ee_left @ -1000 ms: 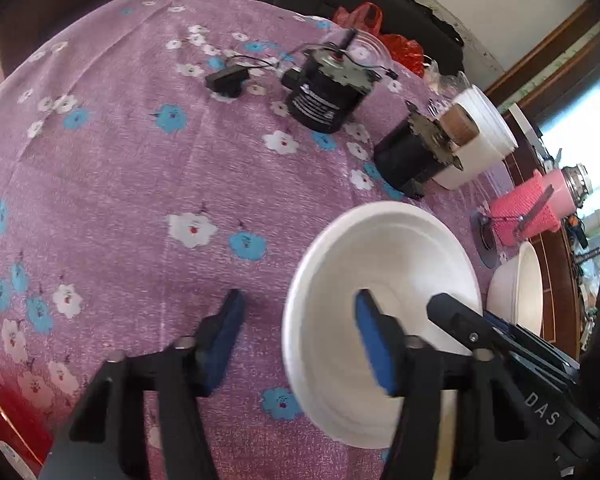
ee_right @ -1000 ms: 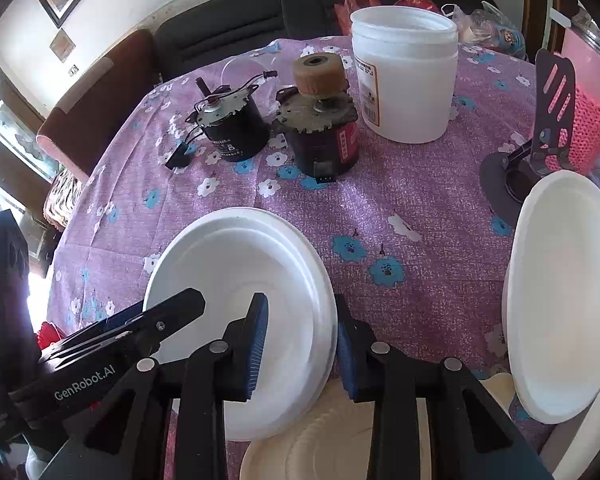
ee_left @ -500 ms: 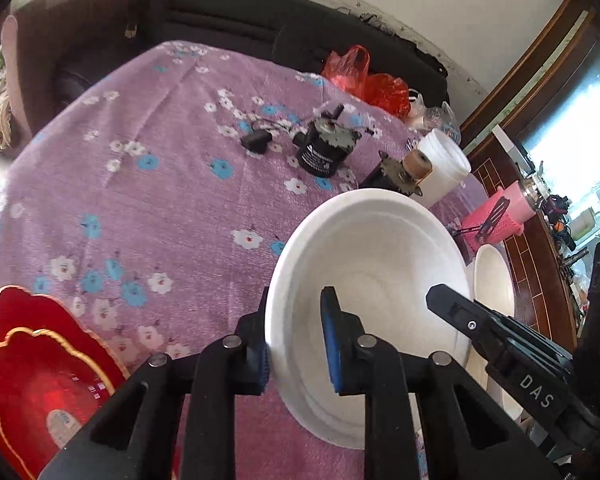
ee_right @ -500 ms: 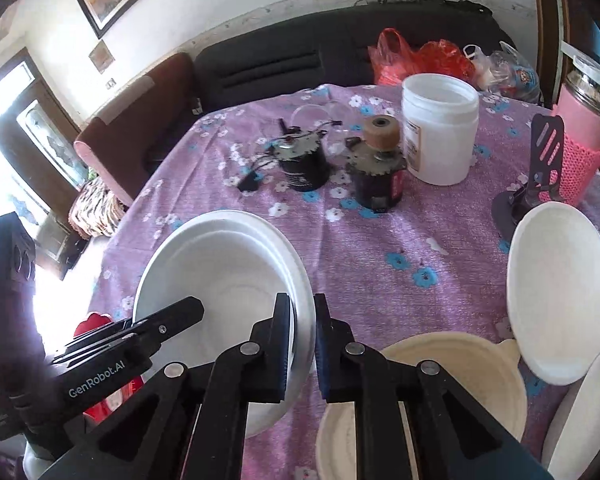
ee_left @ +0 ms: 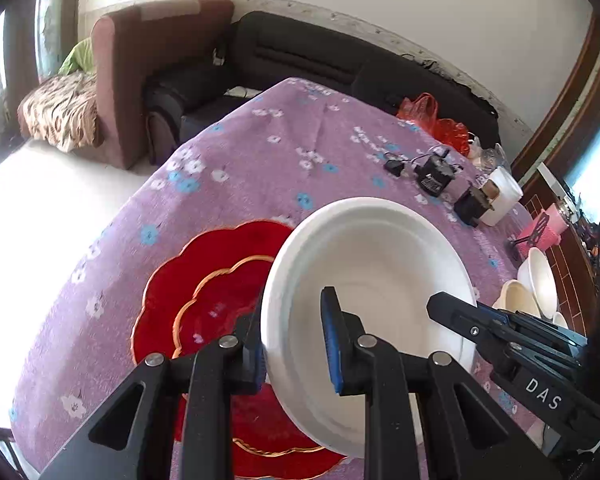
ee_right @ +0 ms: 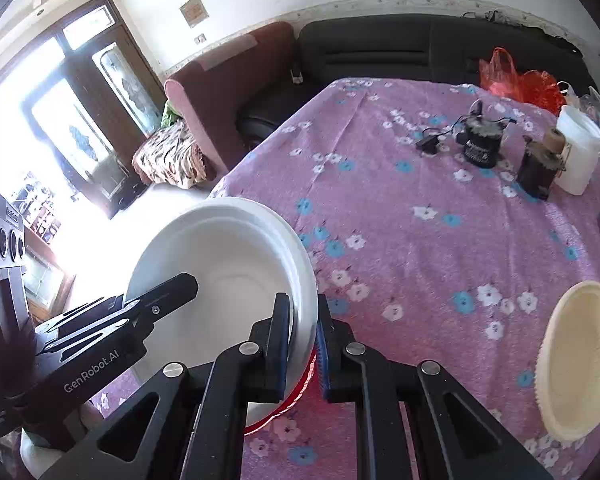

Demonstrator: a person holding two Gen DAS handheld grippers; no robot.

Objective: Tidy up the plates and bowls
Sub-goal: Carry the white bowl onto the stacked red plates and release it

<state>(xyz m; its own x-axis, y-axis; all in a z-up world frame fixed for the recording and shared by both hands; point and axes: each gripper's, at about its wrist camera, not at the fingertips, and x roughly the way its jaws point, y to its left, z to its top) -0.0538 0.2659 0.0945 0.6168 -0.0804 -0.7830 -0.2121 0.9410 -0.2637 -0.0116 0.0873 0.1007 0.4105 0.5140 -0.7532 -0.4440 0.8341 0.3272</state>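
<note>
Nearest, both tools grip one white bowl point(ee_left: 364, 280) by opposite sides of its rim. The left tool point(ee_left: 296, 344) is closed narrow on the rim, one pad outside the wall and the blue pad inside the bowl. The right tool point(ee_right: 303, 344) pinches the other side of the rim the same way, its jaws almost together on the thin edge. The bowl is tilted, its hollow facing the cameras, and it hangs above a red scalloped plate point(ee_left: 204, 288) with gold trim that lies at the near edge of the tabletop point(ee_right: 420, 248), on its purple flowered cloth.

Off toward the near right edge sits a cream plate point(ee_right: 576, 360), tipped up in the right wrist view; the left wrist view shows more white bowls point(ee_left: 540, 276) grouped there.

Farther across, near the far right edge, stand two small dark motors point(ee_right: 480, 144) with a loose cable, one topped by a tan roller, just beside a white plastic jar point(ee_right: 578, 156). A red plastic bag point(ee_right: 520, 80) lies at the far edge. Beyond the tabletop, a black sofa point(ee_right: 380, 52) and a brown armchair point(ee_left: 140, 64) stand against the wall.
</note>
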